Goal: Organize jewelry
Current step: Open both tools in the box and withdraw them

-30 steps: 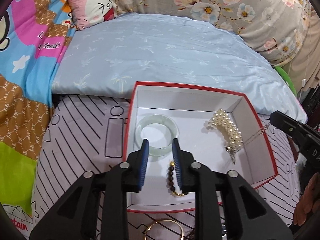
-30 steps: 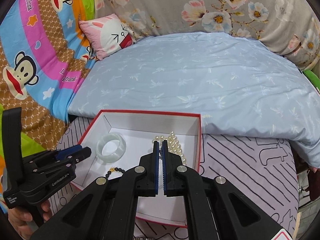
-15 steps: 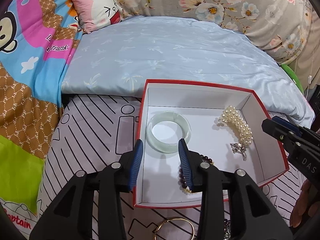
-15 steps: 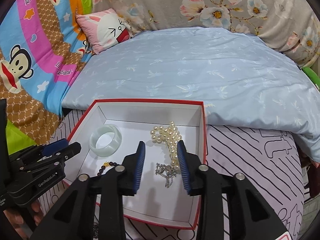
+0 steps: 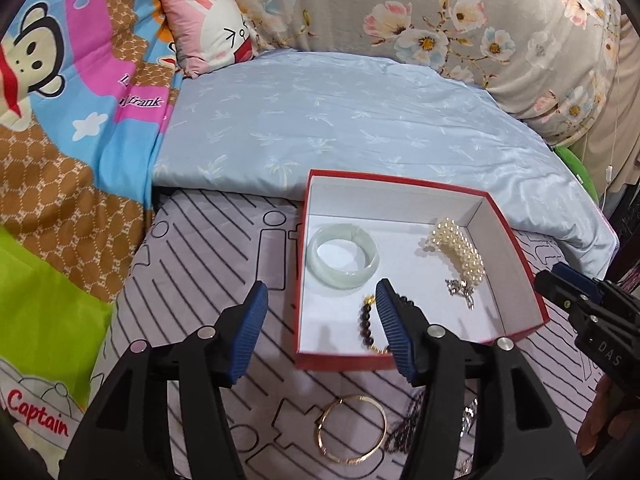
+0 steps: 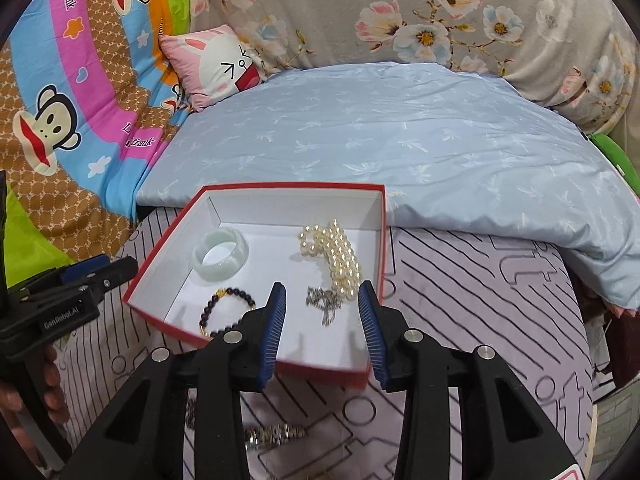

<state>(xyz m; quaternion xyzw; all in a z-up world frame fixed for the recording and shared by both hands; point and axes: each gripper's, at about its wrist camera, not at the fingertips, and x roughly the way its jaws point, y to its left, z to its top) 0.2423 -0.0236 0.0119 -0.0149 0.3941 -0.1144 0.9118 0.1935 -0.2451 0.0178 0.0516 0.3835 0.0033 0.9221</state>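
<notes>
A red box (image 5: 340, 360) with a white inside lies on the striped bed cover. It holds a pale jade bangle (image 5: 344, 256), a pearl bracelet (image 5: 460, 252), a silver chain (image 5: 460, 292) and a dark bead bracelet (image 5: 366, 320). My left gripper (image 5: 322, 292) hovers over the box's near left corner, its jaws opening with nothing held between them. My right gripper (image 6: 323, 292) hangs over the box's (image 6: 320, 372) near edge above the silver chain (image 6: 324, 300), its jaws also opening and empty. Outside the box, a gold bangle (image 5: 352, 428) lies near its front.
Near the gold bangle lie a dark bead strand (image 5: 404, 428) and a silver link bracelet (image 6: 276, 434). A light blue quilt (image 5: 360, 128) lies behind the box. A pink cartoon pillow (image 5: 212, 28) and patterned bedding stand at the back and left. A hand (image 6: 52, 376) holds the left gripper.
Both grippers have drawn back from the box and their jaws have spread. The silver chain left the right gripper and lies in the box; the dark bead bracelet lies free there too.
</notes>
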